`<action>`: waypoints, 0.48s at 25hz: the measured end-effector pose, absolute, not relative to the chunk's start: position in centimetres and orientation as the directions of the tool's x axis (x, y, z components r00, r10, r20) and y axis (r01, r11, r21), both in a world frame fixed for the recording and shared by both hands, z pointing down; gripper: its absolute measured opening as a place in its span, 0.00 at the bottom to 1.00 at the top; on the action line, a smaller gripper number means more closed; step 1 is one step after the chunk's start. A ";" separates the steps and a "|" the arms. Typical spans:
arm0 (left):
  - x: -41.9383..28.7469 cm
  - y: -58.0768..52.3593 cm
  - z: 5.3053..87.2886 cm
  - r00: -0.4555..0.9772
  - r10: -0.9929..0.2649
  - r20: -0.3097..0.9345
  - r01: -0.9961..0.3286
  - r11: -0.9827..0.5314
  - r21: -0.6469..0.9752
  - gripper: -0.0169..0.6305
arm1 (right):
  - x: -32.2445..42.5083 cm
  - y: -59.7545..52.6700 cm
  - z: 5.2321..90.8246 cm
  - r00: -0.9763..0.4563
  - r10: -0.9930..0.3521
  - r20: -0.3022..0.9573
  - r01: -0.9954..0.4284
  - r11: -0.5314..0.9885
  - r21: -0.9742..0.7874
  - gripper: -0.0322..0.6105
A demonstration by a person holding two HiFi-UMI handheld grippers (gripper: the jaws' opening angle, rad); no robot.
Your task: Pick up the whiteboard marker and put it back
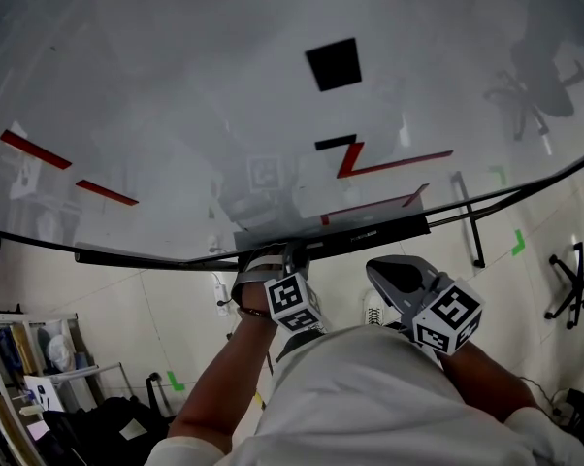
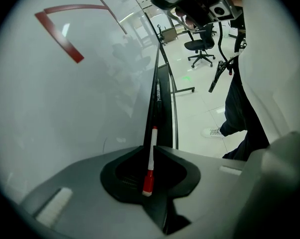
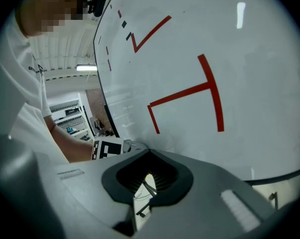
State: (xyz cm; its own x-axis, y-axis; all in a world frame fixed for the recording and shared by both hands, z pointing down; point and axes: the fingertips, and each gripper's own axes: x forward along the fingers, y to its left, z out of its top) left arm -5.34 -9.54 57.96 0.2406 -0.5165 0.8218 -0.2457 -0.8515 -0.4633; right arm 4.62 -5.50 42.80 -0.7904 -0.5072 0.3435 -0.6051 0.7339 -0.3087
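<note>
Marker (image 2: 151,158) sits clamped in left claw (image 1: 294,258) at whiteboard tray (image 1: 370,231).

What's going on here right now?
A person stands at a white whiteboard with red line marks, a handheld gripper in each hand. The left claw is closed on a white whiteboard marker with a red cap, which points along the black tray at the board's lower edge. The right claw is shut on nothing. Whether the marker touches the tray can't be told.
</note>
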 end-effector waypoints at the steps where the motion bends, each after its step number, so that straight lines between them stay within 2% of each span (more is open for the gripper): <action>1: -5.3 -9.5 58.1 0.238 -0.511 0.826 -0.240 -0.855 -0.460 0.12 | 4.6 -5.5 42.8 -0.790 -0.508 0.343 -0.606 0.733 -0.309 0.05; 12: -5.7 -9.4 59.5 0.175 -0.497 0.850 -0.193 -0.864 -0.465 0.15 | 4.7 -5.7 42.7 -0.785 -0.515 0.344 -0.612 0.728 -0.309 0.05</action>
State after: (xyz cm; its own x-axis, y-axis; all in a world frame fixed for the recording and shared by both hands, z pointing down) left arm -5.74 -9.42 59.46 0.1749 -0.4971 0.8499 -0.1935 -0.8637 -0.4654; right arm 4.69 -5.72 42.75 -0.7853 -0.5148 0.3440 -0.6124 0.7277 -0.3089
